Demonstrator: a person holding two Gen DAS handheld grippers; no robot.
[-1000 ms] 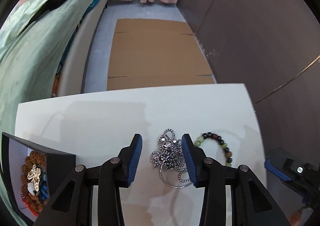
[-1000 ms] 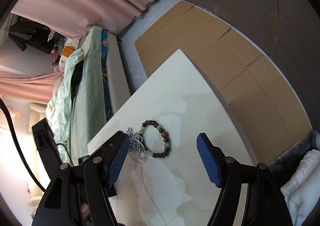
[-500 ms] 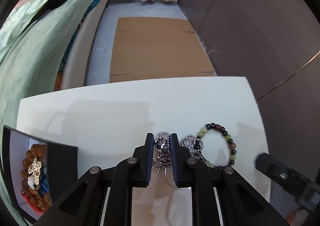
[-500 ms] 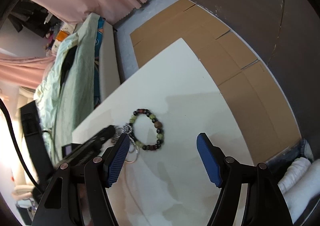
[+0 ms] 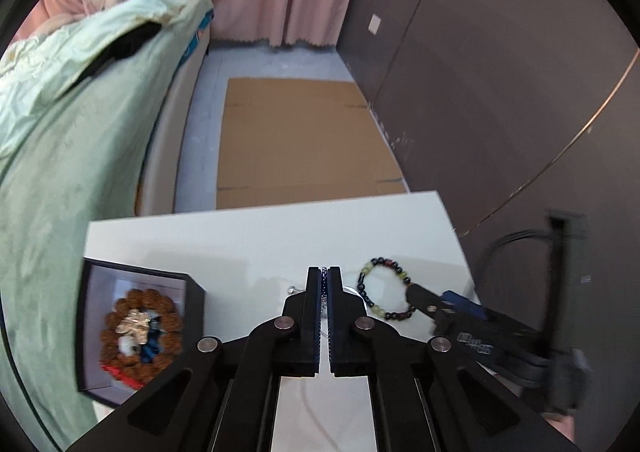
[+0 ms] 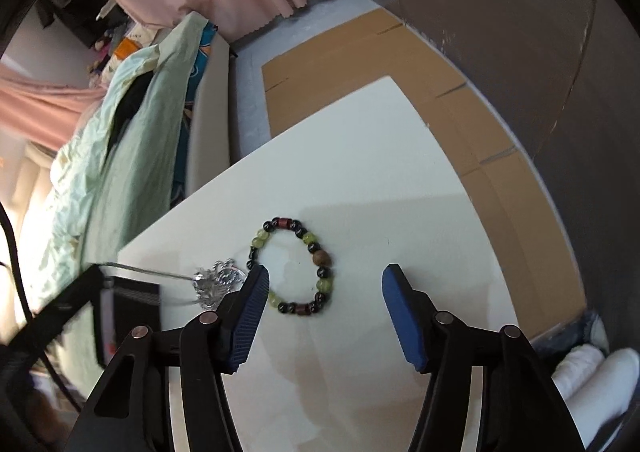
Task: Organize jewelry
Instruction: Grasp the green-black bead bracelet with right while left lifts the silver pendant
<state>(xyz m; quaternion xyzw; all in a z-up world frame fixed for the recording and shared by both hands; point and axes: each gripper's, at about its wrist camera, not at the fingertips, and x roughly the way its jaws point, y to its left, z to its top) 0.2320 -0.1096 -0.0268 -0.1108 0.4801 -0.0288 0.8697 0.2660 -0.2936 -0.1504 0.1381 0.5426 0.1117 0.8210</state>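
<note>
My left gripper (image 5: 324, 272) is shut on the silver chain necklace (image 6: 216, 281). The chain hangs stretched from its jaws over the white table (image 6: 384, 180), and most of it is hidden in the left wrist view. A green, black and brown bead bracelet (image 6: 296, 266) lies flat on the table. It also shows in the left wrist view (image 5: 386, 290). My right gripper (image 6: 324, 284) is open, with its fingers on either side of the bracelet, just above it. The black jewelry box (image 5: 136, 328) at the left holds a brown bead bracelet and a gold piece.
A bed with a green cover (image 5: 72, 124) runs along the left of the table. Flat cardboard (image 5: 300, 136) lies on the floor beyond the table's far edge. A dark wall (image 5: 500, 92) stands on the right.
My left gripper closed on the silver necklace and lifted it toward the left. My right gripper moved in over the bead bracelet and stayed open.
</note>
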